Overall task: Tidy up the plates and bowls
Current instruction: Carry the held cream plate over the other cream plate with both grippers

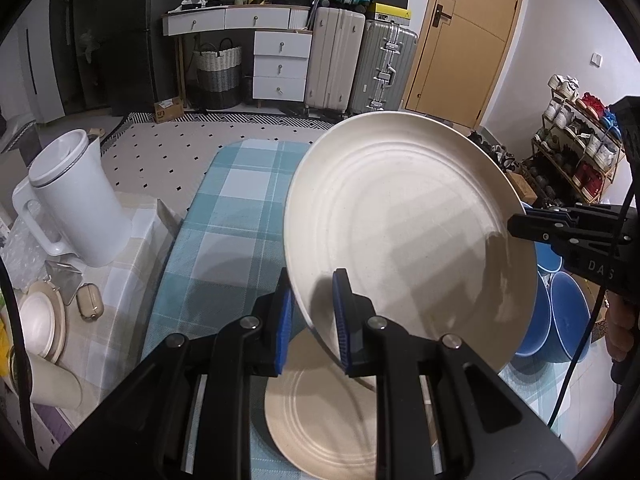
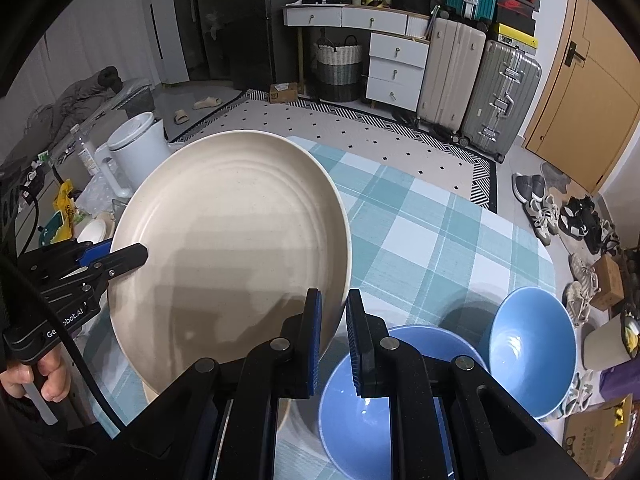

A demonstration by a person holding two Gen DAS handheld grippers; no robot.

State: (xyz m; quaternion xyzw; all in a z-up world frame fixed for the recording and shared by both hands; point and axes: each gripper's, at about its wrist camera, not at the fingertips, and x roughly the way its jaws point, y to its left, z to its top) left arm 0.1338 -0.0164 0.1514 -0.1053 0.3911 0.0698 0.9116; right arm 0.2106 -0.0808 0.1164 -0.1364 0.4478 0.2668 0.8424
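Clamping opposite rims, left gripper point(image 1: 310, 320) and right gripper point(image 2: 334, 340) hold the cream plate point(image 1: 408, 232) tilted between them.

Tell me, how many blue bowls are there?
2: a near bowl under the right gripper's jaws, and another bowl beside it on the checked cloth. More may be hidden.

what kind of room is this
Most likely a lived-in home, a bedroom or entry area pressed into use, not a kitchen. Suitcases stand by a white drawer unit, a shoe rack lines the wall, and the plates and bowls sit on a table with a checked cloth.
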